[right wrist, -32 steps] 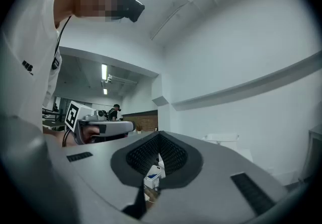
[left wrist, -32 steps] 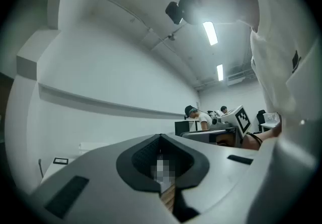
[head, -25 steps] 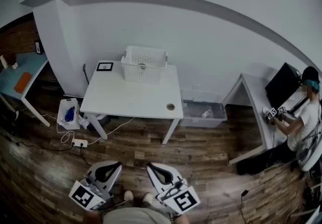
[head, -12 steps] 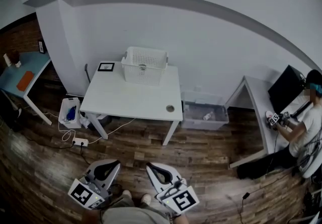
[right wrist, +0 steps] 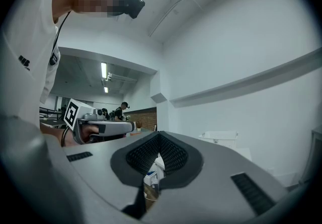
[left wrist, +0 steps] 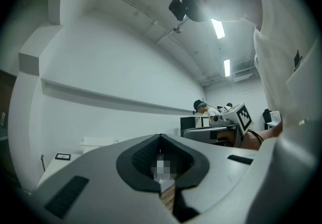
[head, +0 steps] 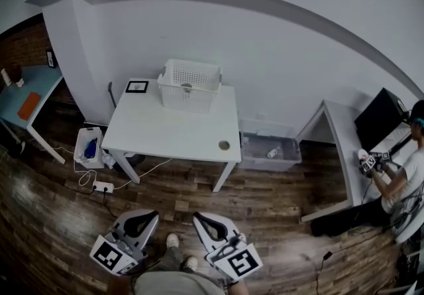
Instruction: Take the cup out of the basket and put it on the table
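A white slatted basket (head: 189,84) stands at the far edge of the white table (head: 165,131). A small dark shape shows through its front wall; the cup itself I cannot make out. My left gripper (head: 154,215) and right gripper (head: 197,217) hang side by side low in the head view, over the wood floor and well short of the table. Both are shut with nothing between their jaws. The left gripper view has the closed left gripper (left wrist: 161,136) with the basket (left wrist: 98,143) far off. The right gripper (right wrist: 159,134) also sees the basket (right wrist: 217,137) in the distance.
On the table are a small framed picture (head: 137,86) and a round grommet (head: 224,145). A clear bin (head: 268,150) sits on the floor to its right, a white bin (head: 88,148) and power strip (head: 101,187) to its left. A person (head: 404,174) works at a desk far right.
Both grippers hold the same place and stay shut. The head view has shifted slightly, and my foot has stepped forward between the grippers.
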Demonstrator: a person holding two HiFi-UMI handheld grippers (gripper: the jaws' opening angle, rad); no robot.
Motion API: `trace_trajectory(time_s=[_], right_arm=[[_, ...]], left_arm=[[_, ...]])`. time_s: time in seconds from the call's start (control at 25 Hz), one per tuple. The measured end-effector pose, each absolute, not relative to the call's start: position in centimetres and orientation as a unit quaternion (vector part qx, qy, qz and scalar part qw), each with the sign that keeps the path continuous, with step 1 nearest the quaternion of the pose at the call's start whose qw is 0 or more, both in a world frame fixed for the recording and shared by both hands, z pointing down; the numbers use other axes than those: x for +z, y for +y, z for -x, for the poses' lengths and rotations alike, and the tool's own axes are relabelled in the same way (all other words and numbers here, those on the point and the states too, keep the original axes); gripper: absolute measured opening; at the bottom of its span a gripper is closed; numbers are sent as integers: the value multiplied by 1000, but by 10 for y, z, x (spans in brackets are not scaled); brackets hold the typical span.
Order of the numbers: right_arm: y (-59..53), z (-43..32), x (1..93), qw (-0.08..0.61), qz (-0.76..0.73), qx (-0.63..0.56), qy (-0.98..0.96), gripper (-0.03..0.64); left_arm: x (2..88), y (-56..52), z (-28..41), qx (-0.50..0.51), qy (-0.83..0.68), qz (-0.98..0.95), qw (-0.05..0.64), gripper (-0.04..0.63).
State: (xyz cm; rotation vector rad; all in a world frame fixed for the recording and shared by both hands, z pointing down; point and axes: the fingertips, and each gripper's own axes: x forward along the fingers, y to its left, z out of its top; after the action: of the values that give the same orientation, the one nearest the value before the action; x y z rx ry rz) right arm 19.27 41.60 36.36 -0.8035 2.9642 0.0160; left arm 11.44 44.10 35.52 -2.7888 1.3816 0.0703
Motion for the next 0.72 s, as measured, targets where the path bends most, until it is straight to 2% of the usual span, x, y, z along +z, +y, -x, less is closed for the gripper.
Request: trace_trajectory(time_s=[0.72], right_arm=[[320, -126, 367, 19, 291, 5, 957, 9]], left_arm=[[360, 341, -46, 22, 421, 907, 7, 1]])
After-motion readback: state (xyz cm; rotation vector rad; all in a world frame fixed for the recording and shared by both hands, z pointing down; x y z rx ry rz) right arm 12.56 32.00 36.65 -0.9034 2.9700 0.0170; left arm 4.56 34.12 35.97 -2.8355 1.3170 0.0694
